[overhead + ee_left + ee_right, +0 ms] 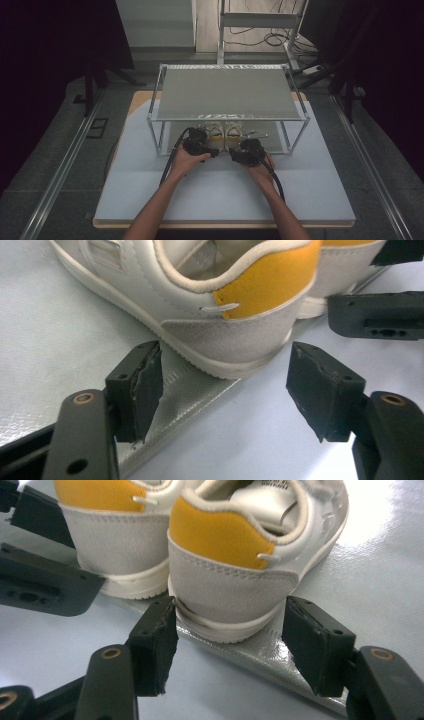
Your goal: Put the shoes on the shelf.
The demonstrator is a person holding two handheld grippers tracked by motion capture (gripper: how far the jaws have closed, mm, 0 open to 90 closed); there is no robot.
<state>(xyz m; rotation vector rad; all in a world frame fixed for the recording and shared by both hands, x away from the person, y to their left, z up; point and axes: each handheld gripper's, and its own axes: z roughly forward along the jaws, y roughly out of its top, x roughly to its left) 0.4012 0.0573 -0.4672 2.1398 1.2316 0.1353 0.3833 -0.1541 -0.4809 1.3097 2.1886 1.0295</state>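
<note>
White-and-yellow left shoe (220, 305) and right shoe (240, 555), each heel between parted, untouching jaws.

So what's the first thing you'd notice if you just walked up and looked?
A pair of small white shoes with yellow heel patches on the lower shelf of a metal rack, heels facing the person. The left gripper sits open behind the left shoe, and the right gripper sits open behind the right shoe, neither squeezing.
</note>
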